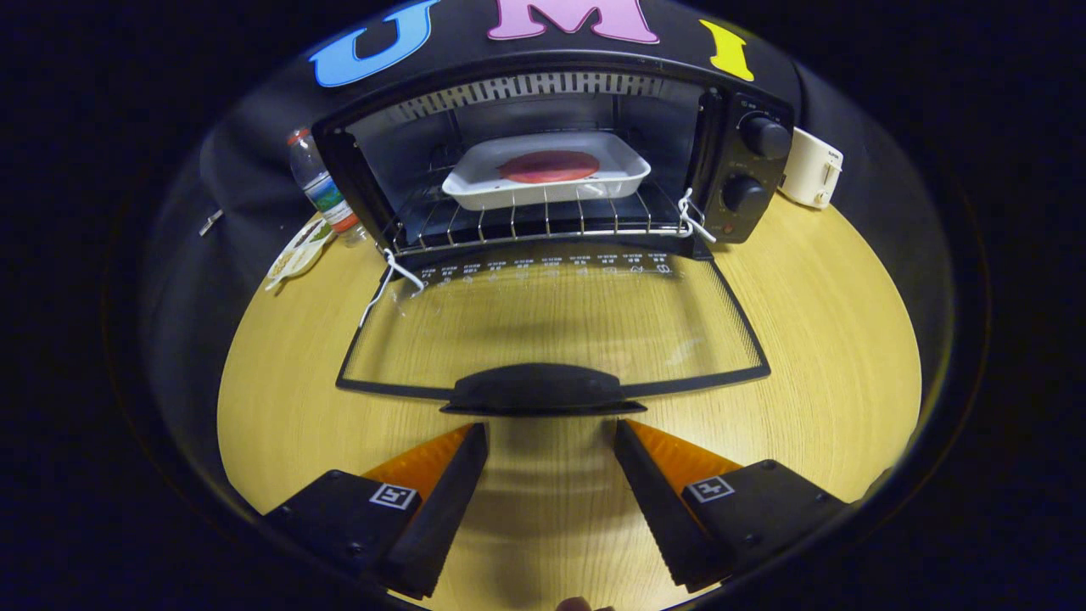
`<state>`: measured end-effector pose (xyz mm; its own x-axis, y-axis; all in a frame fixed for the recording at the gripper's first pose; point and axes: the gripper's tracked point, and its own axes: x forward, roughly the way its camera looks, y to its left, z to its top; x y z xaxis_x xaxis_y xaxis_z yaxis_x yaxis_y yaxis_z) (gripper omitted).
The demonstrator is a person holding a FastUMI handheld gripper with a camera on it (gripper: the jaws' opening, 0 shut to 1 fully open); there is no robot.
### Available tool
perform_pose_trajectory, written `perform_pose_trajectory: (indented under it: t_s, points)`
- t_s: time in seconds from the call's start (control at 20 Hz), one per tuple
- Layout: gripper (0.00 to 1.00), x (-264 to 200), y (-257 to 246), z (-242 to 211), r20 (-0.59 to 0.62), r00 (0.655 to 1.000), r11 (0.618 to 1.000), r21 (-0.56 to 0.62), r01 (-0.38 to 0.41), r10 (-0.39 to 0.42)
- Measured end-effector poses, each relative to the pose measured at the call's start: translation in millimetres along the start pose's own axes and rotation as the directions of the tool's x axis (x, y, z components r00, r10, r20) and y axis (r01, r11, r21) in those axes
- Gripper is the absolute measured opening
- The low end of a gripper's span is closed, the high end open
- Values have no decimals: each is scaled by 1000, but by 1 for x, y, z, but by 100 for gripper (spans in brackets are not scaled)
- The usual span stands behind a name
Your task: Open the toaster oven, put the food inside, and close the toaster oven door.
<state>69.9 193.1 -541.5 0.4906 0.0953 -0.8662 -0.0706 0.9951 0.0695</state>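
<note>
The claw (pixel 551 433) hung spread wide over the table (pixel 814 339), nothing between its fingers (pixel 450 492) but bare wood grain. Tips sat just short of the door handle (pixel 536 389), not touching it as far as could be seen.

And the door (pixel 551 327) was down! It lay flat, or close to it, over the tabletop, hinged at the oven's front, its glass showing the wood through it. A dark frame ran round the pane, with a row of small printed marks along the hinge edge, too small to read. The handle, a dark curved bar, sat on the near edge, right ahead of the fingertips.

Beyond the door, the oven (pixel 747 161) stood with its cavity wide open. Inside, on the wire rack (pixel 543 222), sat a white tray (pixel 475 188), and in it the food (pixel 548 166), a flat reddish round piece lying in the middle. Tray well inside, towards the back. Two dark knobs (pixel 766 137) stacked on the panel beside the cavity. White cords (pixel 394 276) hung off both front corners at the hinge.

Off to one side of the oven, a water bottle (pixel 321 188) stood upright by the wall, a wrapper (pixel 297 251) flat on the table just below it. On the other side, behind the knob panel, a small white appliance (pixel 813 168) stood at the table's back edge. Between claw and handle, the path was open.
</note>
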Motion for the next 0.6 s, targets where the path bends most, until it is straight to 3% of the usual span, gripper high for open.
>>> perform_pose_trajectory:
  t_s: [0.25,0.6]
  points:
    - [98,-10,1,4,-3,1000,1000,-2,11,-11]
    - [98,-57,4,36,110,993,995,78,-58,50]
